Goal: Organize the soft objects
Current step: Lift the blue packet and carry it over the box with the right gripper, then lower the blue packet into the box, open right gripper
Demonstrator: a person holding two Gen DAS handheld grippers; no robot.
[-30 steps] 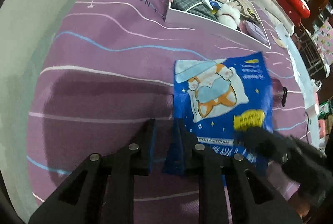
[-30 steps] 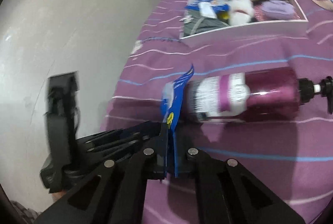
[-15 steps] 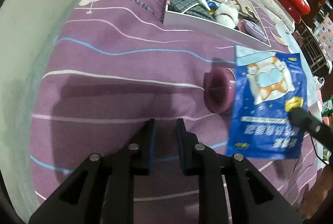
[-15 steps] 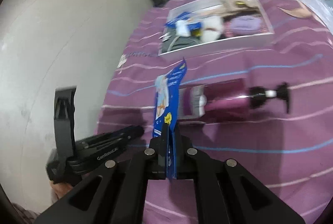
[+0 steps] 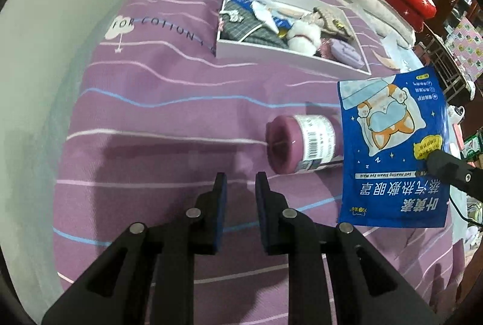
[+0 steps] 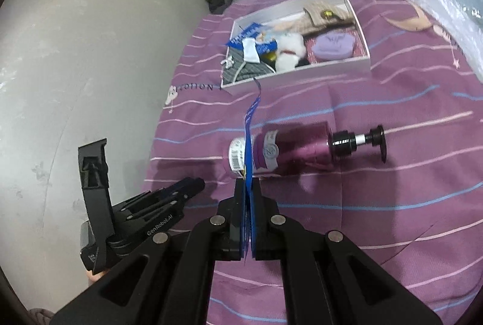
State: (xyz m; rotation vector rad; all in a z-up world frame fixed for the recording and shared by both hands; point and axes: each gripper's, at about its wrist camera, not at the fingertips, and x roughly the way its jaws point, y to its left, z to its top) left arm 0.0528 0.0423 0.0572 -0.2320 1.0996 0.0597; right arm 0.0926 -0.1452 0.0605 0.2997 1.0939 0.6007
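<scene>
Right gripper [image 6: 248, 189]: jaws pressed together, pinching blue pouch [image 5: 392, 143] by one edge. Pouch held upright, clear of bedspread [image 5: 169, 125], hanging in front of bottle [image 6: 289, 149]. In right wrist view pouch shows edge-on.

Left gripper [image 5: 240, 183]: jaws spread, narrow gap, holding nothing, above bedspread.

Bottle: purple, pump top, lying on its side on bedspread, beyond both grippers.

Box [image 5: 271, 53]: white, open, farther back on bedspread, well apart from pouch. Holds mixed soft items, including white plush [image 5: 302, 33].
</scene>
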